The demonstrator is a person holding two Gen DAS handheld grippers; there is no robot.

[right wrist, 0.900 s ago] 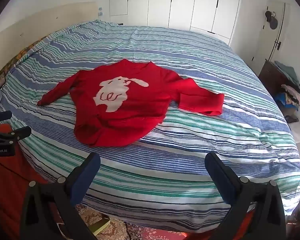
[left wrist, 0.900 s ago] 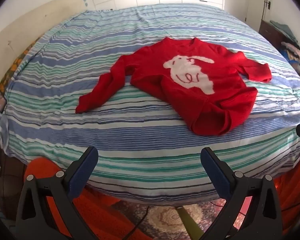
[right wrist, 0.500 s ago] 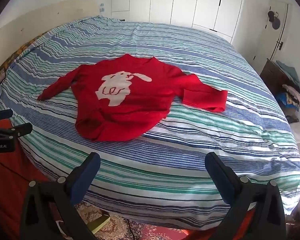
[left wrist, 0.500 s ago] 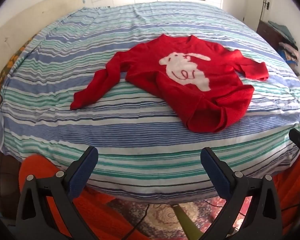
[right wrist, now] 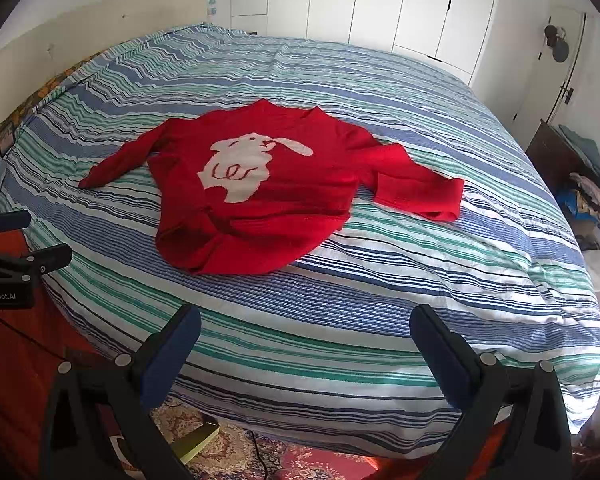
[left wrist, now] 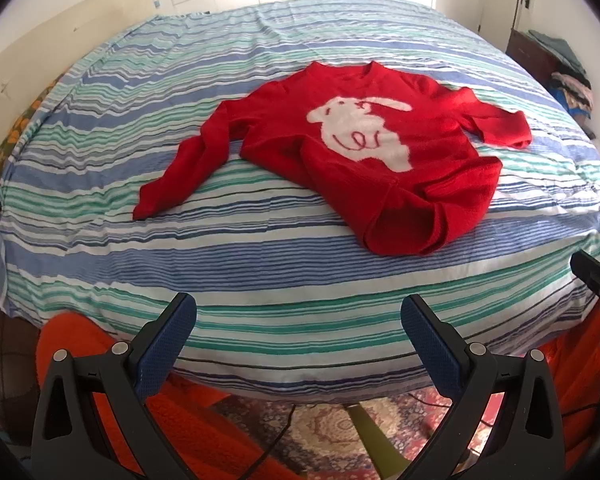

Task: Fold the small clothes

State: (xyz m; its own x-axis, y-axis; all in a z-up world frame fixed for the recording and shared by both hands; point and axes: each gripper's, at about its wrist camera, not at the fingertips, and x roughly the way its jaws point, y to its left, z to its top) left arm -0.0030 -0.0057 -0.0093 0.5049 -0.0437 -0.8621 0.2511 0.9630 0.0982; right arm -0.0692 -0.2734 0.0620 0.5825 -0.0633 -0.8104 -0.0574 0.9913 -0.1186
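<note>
A small red sweater [left wrist: 352, 148] [right wrist: 268, 196] with a white animal figure on its chest lies spread on the striped bed cover [left wrist: 260, 272] [right wrist: 340, 320], sleeves out to both sides, its hem rumpled toward me. My left gripper [left wrist: 296, 320] hangs open over the near edge of the bed, well short of the sweater, nothing between its blue pads. My right gripper [right wrist: 306, 330] is open too, also above the near edge and apart from the sweater. Each gripper shows at the other view's side edge.
A pale headboard [right wrist: 80, 28] runs along the left. White wardrobe doors [right wrist: 380, 8] stand behind the bed. A dark dresser with piled clothes [right wrist: 576, 176] is at the right. Patterned rug and orange fabric [left wrist: 180, 432] lie on the floor below the bed edge.
Both views have crept slightly forward and up over the bed, so the sweater sits a little lower and larger in frame. Both grippers stay open.
</note>
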